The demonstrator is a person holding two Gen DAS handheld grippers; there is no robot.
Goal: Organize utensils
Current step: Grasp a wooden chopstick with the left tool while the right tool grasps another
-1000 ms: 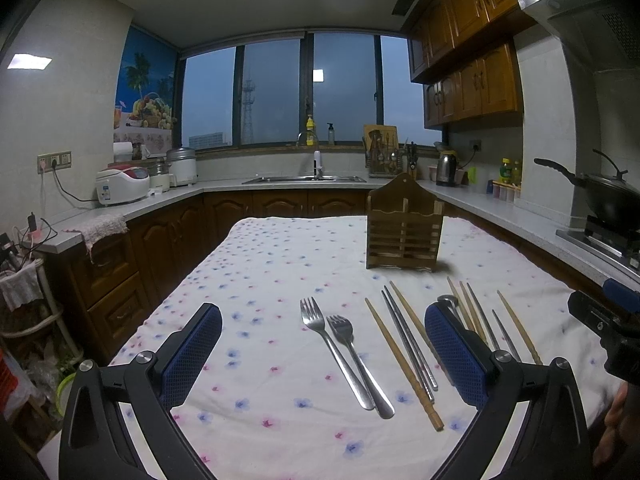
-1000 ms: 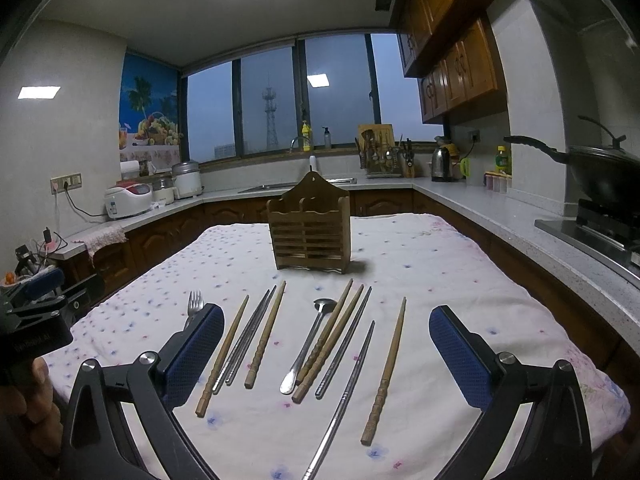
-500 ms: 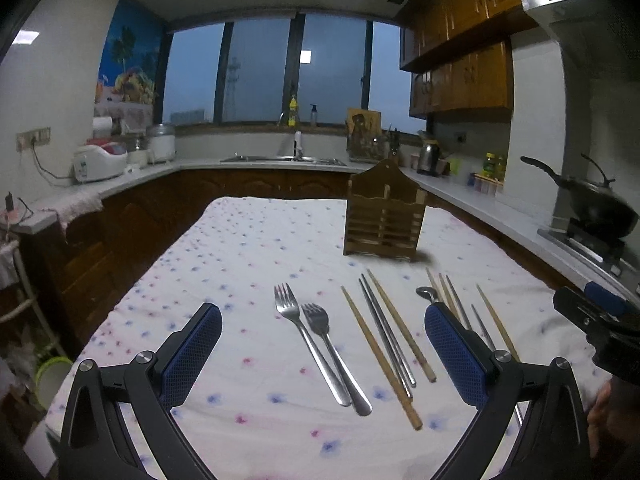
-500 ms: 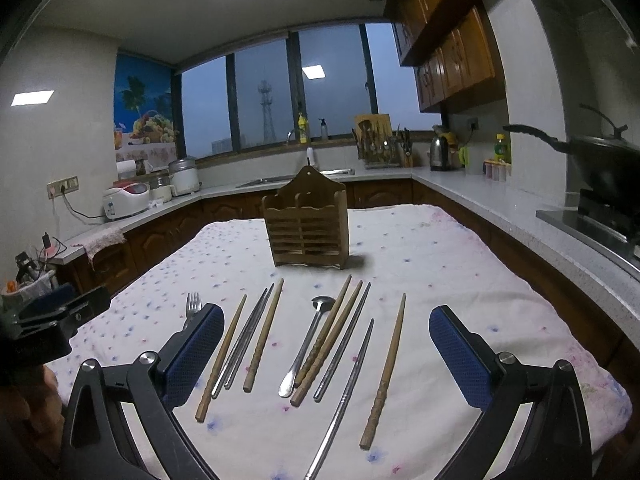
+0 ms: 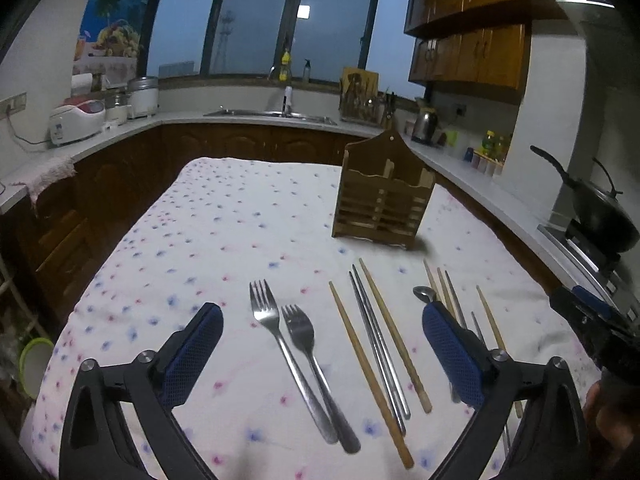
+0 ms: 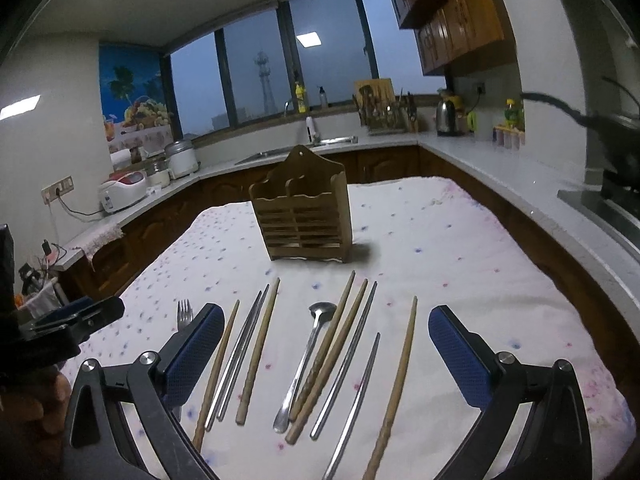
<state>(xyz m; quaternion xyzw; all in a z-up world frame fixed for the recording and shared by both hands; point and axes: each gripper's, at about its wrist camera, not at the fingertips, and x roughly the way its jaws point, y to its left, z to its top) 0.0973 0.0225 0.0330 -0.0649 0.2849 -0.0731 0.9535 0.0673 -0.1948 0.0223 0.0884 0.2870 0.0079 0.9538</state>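
Note:
Two steel forks (image 5: 276,320) lie side by side on the flowered tablecloth (image 5: 224,240). My left gripper (image 5: 320,314) hovers over them, its jaws wide and closing, touching nothing. Right of the forks lie wooden chopsticks (image 5: 372,364) and metal chopsticks (image 5: 378,344). In the right wrist view a steel spoon (image 6: 316,324), wooden chopsticks (image 6: 332,344) and metal chopsticks (image 6: 240,348) lie below my right gripper (image 6: 325,314), whose wide jaws are also closing on nothing. A slatted wooden utensil holder (image 6: 304,216) stands upright behind the row.
Counters wrap around the table, with a rice cooker (image 5: 76,120) at the left, a sink (image 5: 272,114) under the window and a wok (image 5: 600,216) on the stove at the right. A person's hand (image 6: 24,404) shows at the left edge.
Both views have tipped down and drawn nearer the utensils. The left gripper has swung so the forks lie between its fingers. Both pairs of fingers stand slightly narrower.

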